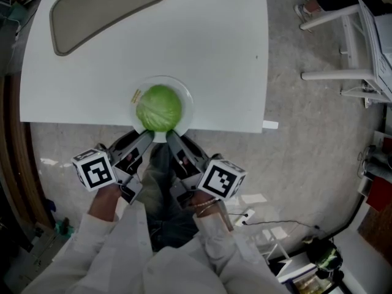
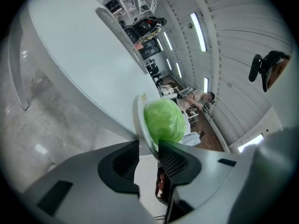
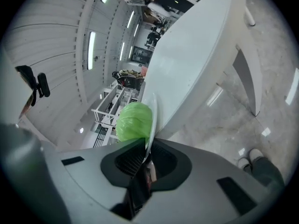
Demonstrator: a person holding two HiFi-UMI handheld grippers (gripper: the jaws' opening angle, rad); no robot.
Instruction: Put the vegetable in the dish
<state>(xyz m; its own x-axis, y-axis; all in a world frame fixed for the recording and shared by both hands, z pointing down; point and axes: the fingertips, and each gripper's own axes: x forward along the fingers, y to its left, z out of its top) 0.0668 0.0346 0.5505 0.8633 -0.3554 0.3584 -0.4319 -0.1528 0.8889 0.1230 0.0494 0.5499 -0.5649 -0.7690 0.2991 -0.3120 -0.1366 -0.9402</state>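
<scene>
A green cabbage (image 1: 159, 108) is seen lying in the middle of a shallow pale dish (image 1: 185, 97), which is set on a white table (image 1: 214, 41) with its near rim hanging just past the table edge. That near rim is met by both tools from the person's side. The left gripper (image 2: 148, 146) is held at the dish's near-left rim. Its jaws are spread, and the thin rim is taken in between them with a gap left on one side, so no pinch is made there. The right gripper (image 3: 145, 149) is set at the dish's near-right rim, and its jaws are pressed onto the rim, which is pinched edge-on between the ribbed pads. The cabbage is touched by neither gripper and is seen just beyond both sets of jaws. A grey tray (image 1: 104, 5) is laid well beyond the dish, toward the table's far left.
</scene>
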